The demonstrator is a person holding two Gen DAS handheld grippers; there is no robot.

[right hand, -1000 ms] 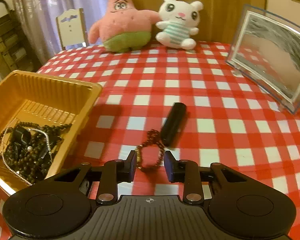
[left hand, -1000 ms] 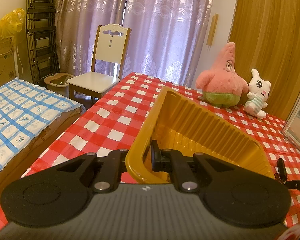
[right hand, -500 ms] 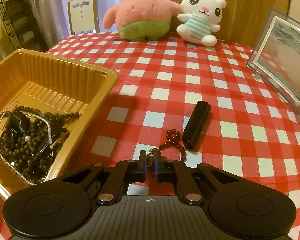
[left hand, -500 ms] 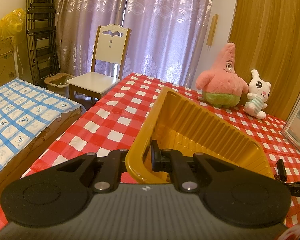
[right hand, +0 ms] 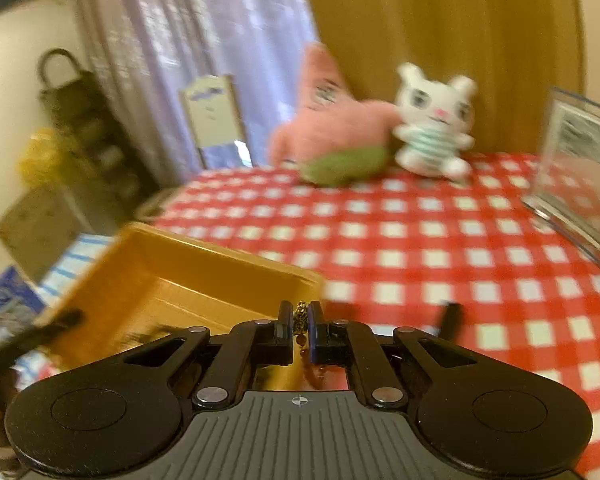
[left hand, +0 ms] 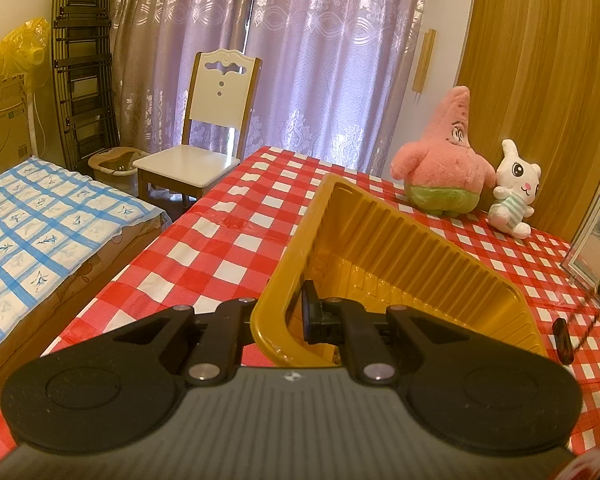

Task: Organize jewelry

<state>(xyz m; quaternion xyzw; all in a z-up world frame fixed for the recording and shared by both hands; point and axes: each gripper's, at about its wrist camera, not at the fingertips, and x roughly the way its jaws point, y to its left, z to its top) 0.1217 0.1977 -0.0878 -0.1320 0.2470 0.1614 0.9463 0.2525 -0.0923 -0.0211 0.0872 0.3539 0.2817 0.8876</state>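
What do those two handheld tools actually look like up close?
Both look alike. The left tool and right tool each have a grey ribbed body with a small crosshair mark, two rounded black lobes with circular recesses, and black linkage arms on silver rivets ending in flat black fingers. No cables or sleeves show.

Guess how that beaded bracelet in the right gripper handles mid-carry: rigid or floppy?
Probably floppy: the right gripper pinches the beaded bracelet at one bead, and the rest hangs below the fingers. It likely swings in transit. Seemingly light, so a pinch should hold it, though round beads could slip over the yellow tray.
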